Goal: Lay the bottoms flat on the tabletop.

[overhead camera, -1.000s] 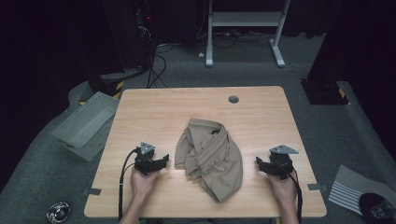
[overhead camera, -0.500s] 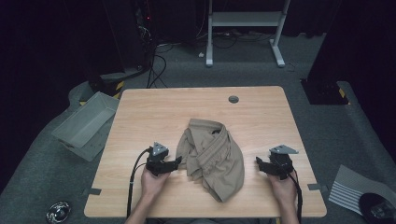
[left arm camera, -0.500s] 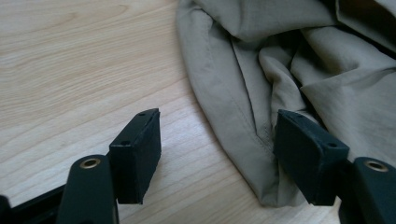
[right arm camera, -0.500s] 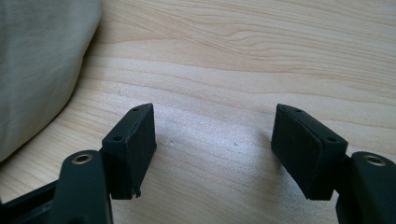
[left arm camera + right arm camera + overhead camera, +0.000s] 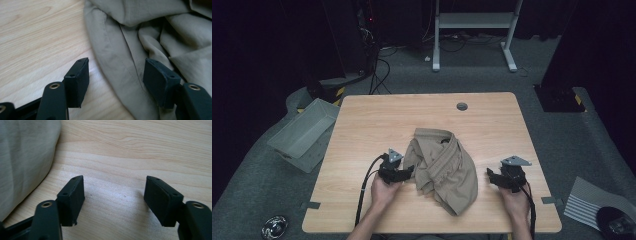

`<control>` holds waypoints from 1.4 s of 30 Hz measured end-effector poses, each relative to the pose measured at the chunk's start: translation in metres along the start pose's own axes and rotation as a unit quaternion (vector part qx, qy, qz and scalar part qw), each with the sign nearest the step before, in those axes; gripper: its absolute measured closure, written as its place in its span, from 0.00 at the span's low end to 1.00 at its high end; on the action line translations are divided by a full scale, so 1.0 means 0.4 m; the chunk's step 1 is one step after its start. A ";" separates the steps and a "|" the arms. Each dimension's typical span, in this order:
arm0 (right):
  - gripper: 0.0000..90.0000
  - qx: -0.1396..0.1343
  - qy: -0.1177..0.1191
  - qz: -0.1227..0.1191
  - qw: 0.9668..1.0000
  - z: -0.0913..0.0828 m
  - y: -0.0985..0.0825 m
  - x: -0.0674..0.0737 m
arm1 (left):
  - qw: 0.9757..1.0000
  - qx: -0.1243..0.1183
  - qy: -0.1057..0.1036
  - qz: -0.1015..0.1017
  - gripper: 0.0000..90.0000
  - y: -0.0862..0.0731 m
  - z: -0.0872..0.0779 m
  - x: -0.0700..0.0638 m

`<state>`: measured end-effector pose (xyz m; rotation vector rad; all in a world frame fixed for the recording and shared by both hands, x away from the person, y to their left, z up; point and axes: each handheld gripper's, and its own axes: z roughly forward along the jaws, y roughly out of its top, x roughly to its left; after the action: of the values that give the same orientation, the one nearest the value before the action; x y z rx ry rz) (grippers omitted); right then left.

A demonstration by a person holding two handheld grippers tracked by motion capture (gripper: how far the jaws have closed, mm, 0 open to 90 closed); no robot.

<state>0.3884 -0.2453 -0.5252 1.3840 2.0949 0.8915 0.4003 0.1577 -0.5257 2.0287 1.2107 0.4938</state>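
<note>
A crumpled tan cloth (image 5: 444,167) lies in a heap at the middle of the wooden table (image 5: 422,115). My left gripper (image 5: 411,170) is at the cloth's left edge. In the left gripper view its jaws (image 5: 116,65) stand wide and have just been closing a little. The cloth's folded edge (image 5: 125,52) lies between them, and the pads do not press on it. My right gripper (image 5: 488,174) rests to the right of the cloth, apart from it. Its jaws (image 5: 115,180) have also just been closing slightly, with bare table between them and the cloth (image 5: 25,157) off to one side.
A round cable hole (image 5: 462,106) sits near the table's far edge. A grey bin (image 5: 302,132) lies on the floor to the left of the table. A white metal frame (image 5: 474,30) and cables stand beyond it. A striped mat (image 5: 589,200) lies at the right.
My left gripper has moved right across the table up to the cloth's left edge. The right gripper has stayed where it was, and the cloth has not shifted.
</note>
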 end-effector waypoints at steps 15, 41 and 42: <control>0.49 -0.051 0.069 -0.024 0.996 -0.024 -0.003 0.017 | 1.000 -0.003 0.020 0.012 0.42 0.060 0.065 -0.015; 0.70 -0.002 0.135 -0.111 0.985 0.024 0.083 0.151 | 0.999 -0.016 -0.040 0.026 0.33 0.075 -0.005 -0.043; 0.72 -0.004 0.135 -0.110 0.985 0.029 0.084 0.149 | 0.999 -0.011 -0.040 0.035 0.33 0.074 -0.004 -0.049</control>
<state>0.3946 -0.1776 -0.5102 1.0478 2.3859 1.0400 0.4074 0.1321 -0.5022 2.0583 1.0852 0.4531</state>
